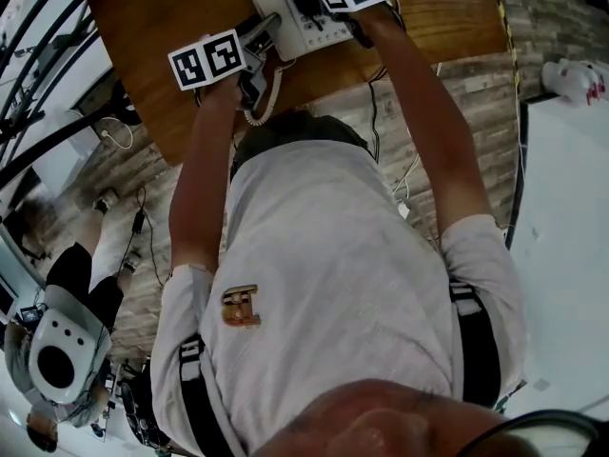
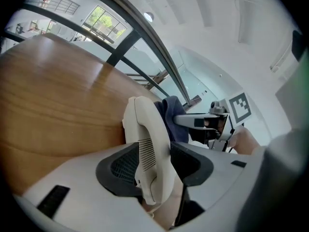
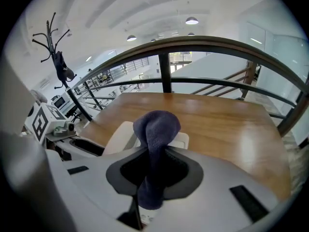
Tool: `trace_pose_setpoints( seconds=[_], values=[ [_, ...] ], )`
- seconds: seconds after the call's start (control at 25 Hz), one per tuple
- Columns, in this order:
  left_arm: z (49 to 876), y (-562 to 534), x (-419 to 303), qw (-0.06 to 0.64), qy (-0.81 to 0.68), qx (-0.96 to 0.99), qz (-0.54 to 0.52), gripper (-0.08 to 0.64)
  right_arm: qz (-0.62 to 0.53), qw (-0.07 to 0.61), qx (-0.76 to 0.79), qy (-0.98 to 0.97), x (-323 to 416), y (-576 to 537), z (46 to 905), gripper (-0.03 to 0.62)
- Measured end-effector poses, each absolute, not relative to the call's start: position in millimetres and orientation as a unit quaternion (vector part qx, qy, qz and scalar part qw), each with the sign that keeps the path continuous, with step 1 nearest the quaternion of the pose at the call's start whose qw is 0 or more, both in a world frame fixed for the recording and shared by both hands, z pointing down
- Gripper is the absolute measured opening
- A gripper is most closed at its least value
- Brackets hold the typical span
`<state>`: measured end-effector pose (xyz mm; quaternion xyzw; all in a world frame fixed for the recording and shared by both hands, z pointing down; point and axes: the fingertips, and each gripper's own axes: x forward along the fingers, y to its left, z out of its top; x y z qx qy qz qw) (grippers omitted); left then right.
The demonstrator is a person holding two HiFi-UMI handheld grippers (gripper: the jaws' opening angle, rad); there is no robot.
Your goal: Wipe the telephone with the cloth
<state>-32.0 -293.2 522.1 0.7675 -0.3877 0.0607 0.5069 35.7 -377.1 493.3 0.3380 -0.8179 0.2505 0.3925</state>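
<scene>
The cream telephone base (image 1: 297, 22) sits on the wooden table (image 1: 162, 27), and its coiled cord (image 1: 266, 98) hangs over the near edge. My left gripper (image 2: 154, 164) is shut on the cream handset (image 2: 147, 144), which stands lifted on edge between the jaws. My right gripper (image 3: 153, 170) is shut on a dark blue cloth (image 3: 155, 129), whose bunched end pokes out past the jaws. In the left gripper view the cloth (image 2: 170, 116) presses against the far side of the handset. The handset (image 3: 119, 135) shows just behind the cloth in the right gripper view.
The table's near edge runs just in front of my body. A dark railing (image 3: 193, 45) borders the table's far side. A coat stand (image 3: 58, 57) stands far left. Cables lie on the plank floor (image 1: 381, 131). A person (image 1: 71, 293) sits at lower left.
</scene>
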Motion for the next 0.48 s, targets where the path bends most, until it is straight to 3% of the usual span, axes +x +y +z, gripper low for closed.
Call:
trace_pose_setpoints(
  seconds=[0.28,0.48],
  values=[
    [524.9,-291.0,-32.1,0.502,-0.392,0.769,0.061,0.212,0.277,0.378,0.385,-0.795,91.1,-380.6,506.3,0.078],
    [523.2,-291.7,-31.4,0.497,-0.392,0.772,0.063,0.212,0.288,0.34,0.376,-0.812,87.4,-363.7,485.5,0.078]
  ],
)
